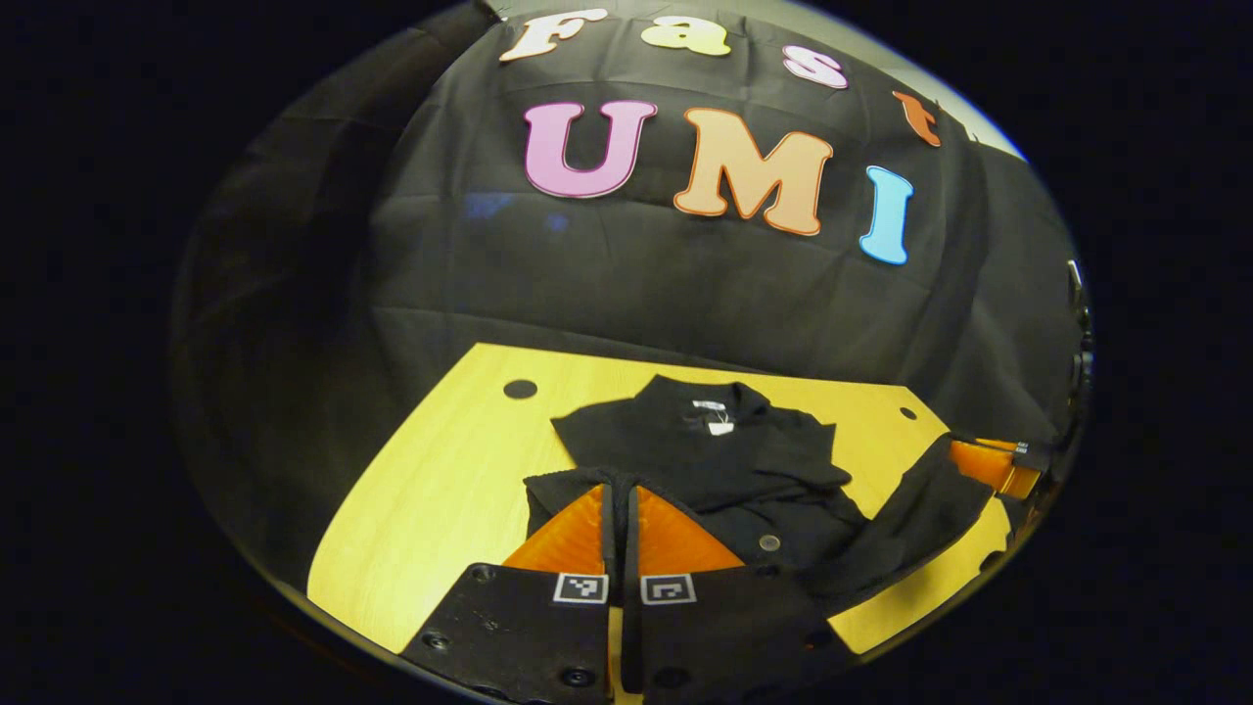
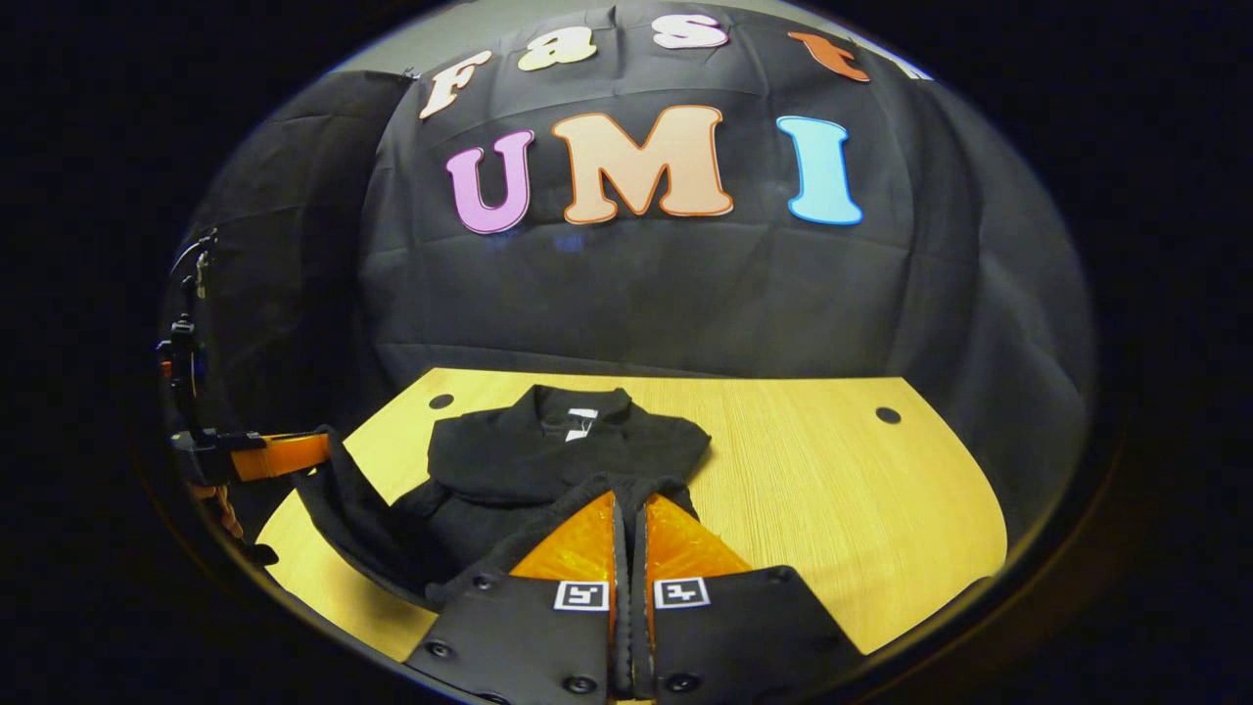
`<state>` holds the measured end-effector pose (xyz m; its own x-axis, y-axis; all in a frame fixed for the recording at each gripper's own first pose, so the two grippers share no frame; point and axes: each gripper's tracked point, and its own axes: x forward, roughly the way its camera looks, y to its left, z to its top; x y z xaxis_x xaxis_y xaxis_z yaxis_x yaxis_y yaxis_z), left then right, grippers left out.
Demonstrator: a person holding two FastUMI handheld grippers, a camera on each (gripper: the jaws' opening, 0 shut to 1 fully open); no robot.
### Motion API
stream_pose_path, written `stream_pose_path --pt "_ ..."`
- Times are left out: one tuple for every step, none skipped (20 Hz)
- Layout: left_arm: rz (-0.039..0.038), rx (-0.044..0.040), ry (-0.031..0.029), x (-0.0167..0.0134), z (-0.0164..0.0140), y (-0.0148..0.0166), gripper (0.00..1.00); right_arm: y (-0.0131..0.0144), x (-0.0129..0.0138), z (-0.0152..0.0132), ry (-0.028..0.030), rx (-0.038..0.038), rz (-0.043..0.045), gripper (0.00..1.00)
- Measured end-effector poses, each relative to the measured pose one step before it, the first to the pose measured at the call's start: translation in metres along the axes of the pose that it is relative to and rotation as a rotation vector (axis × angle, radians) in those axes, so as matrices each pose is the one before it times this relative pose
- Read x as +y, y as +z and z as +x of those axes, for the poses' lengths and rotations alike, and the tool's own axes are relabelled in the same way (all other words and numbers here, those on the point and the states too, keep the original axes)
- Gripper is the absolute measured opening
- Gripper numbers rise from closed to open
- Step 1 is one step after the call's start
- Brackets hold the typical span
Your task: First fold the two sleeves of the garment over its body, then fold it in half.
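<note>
1. Table (image 1: 431, 490): a pale wooden top with small round holes near its far corners, set before the booth's black cloth wall.
2. Garment (image 1: 705, 450): a black top lying on the table, collar at the far edge with a white tag inside it; its sleeves lie folded over the body. In the right gripper view the garment (image 2: 548, 455) occupies the left half of the table.
3. Left gripper (image 1: 620, 490): fingers pressed together on the near hem, with black fabric pinched between them and raised off the table.
4. Right gripper (image 2: 628, 499): fingers likewise closed on the near hem, the cloth draped over their tips.
5. In the left gripper view, the right gripper (image 1: 998, 465) appears at the far right, a band of hem sagging between the two grippers.
</note>
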<state>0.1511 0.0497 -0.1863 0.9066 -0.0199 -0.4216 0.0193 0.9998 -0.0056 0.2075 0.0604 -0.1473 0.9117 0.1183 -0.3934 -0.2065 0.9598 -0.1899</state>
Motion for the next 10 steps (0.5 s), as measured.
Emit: stream_pose_path --pt "0.00805 -0.00983 0.01004 0.00000 0.00890 0.00686 0.00 0.00945 -0.00360 0.00782 0.00627 -0.00897 0.00085 0.02" --pt "0.00089 -0.01260 0.00869 0.00050 0.00968 0.00833 0.00 0.00931 -0.00440 0.00881 0.00059 -0.01014 0.00015 0.02" --pt "-0.00237 -0.01301 0.01019 0.00094 0.00972 0.00849 0.00 0.00784 -0.00571 0.00928 -0.00184 -0.01040 0.00147 0.02" --pt "-0.00204 -0.01378 0.00875 0.00091 0.00975 0.00770 0.00 0.00770 -0.00438 0.01086 0.00161 -0.00709 0.00276 0.02" --pt "-0.00388 -0.00819 0.00951 0.00018 0.01129 0.00603 0.00 0.00495 -0.00532 0.01145 -0.00094 -0.00093 0.00491 0.02" --pt "-0.00837 -0.00379 0.00630 0.00009 0.01093 0.00404 0.00 0.00470 -0.00457 0.01171 0.00074 0.00189 0.00647 0.02" --pt "-0.00304 -0.00400 0.00789 0.00005 0.01368 0.00344 0.00 0.00409 -0.00331 0.01133 0.00399 0.00147 0.00050 0.02" --pt "0.00317 -0.00399 0.01167 0.00238 0.01281 0.00234 0.00 0.00375 -0.00440 0.01258 -0.00134 0.00039 -0.00949 0.02" --pt "0.00721 -0.00702 0.00917 0.00164 0.01140 0.00295 0.00 0.00350 -0.00386 0.01283 0.00304 0.00275 -0.01164 0.02" --pt "0.00963 -0.01378 0.01058 0.00088 0.01189 0.00423 0.00 0.00384 -0.00293 0.01353 0.00327 0.00071 -0.00767 0.02"
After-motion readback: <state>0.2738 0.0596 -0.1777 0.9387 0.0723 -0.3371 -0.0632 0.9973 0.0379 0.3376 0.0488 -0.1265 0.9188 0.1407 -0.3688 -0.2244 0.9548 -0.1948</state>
